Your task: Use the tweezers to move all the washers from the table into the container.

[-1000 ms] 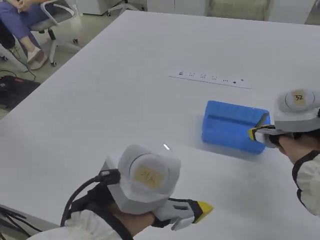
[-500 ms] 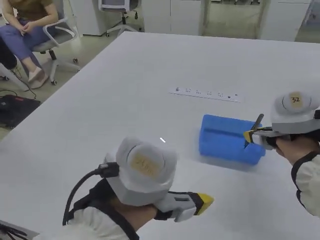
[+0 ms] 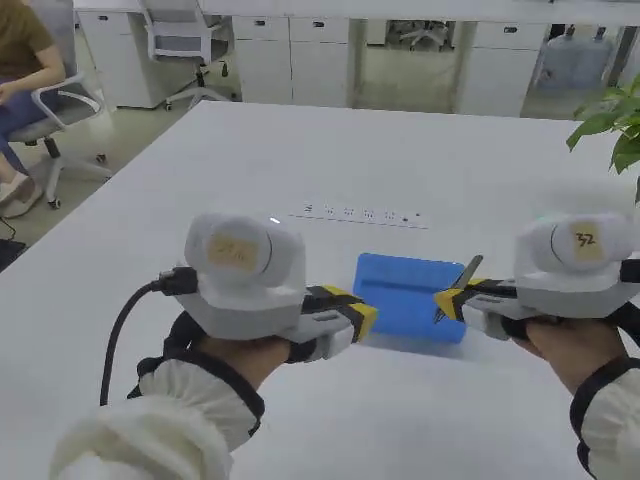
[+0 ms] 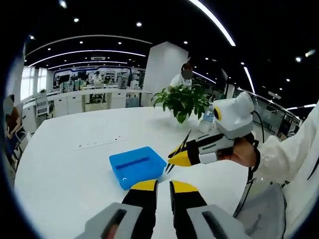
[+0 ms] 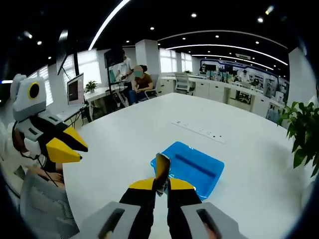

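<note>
Right at the edge of the blue container (image 3: pixel 405 288), the right gripper (image 3: pixel 446 300) has its jaws pinched on the tweezers (image 3: pixel 466 273), tips angled down toward the tray. The left gripper (image 3: pixel 360 318) hovers just beside the container's other end, jaws nearly together with nothing in them. Progress-wise I'd guess we're near the end: I can't pick out any washers on the white table (image 3: pixel 250 160), though they'd be tiny. There's a pale speck (image 4: pixel 124 178) inside the container that might be one, can't tell. The container looks like shallow moulded plastic, rectangular with rounded corners and a long groove across its floor. The tweezers are thin, dark and metallic, tapering to a point. The table is smooth and a bit shiny.
</note>
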